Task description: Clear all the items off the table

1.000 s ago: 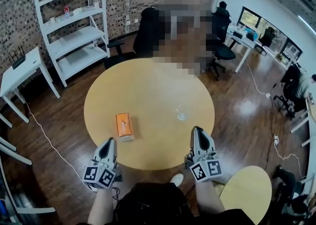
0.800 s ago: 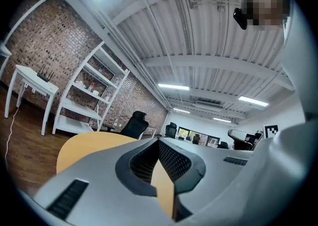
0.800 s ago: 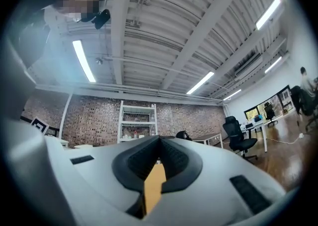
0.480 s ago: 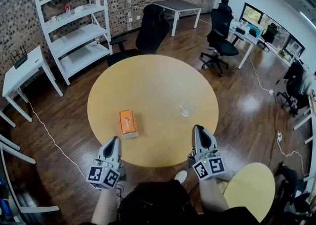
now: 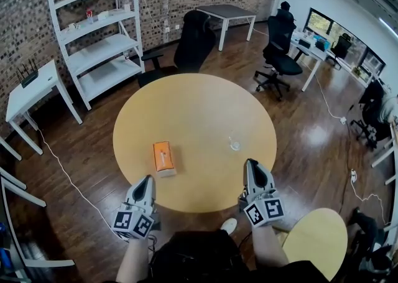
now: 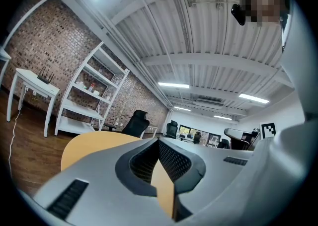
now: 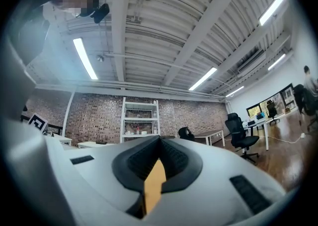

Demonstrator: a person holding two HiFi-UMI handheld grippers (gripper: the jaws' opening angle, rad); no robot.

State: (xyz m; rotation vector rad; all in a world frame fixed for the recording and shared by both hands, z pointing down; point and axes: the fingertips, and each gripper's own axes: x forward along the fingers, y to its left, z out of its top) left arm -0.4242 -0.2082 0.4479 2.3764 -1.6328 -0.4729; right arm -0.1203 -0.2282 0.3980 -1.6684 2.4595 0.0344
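Showing tissue box (image 5: 163, 158), glass (image 5: 235, 144) on table (image 5: 199, 104): head view alone.

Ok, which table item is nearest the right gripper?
The clear glass, just ahead of the right gripper; the orange box lies nearer the left gripper.

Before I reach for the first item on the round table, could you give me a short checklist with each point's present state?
1. Left gripper empty: ok, jaws together on nothing.
2. Right gripper empty: ok, likewise shut.
3. Jaws opened for grasping: not ok.
4. Orange box unobstructed: ok, lies alone ahead of the left gripper.
5. Clear glass upright: ok, ahead of the right gripper.
6. Glass empty: cannot tell.
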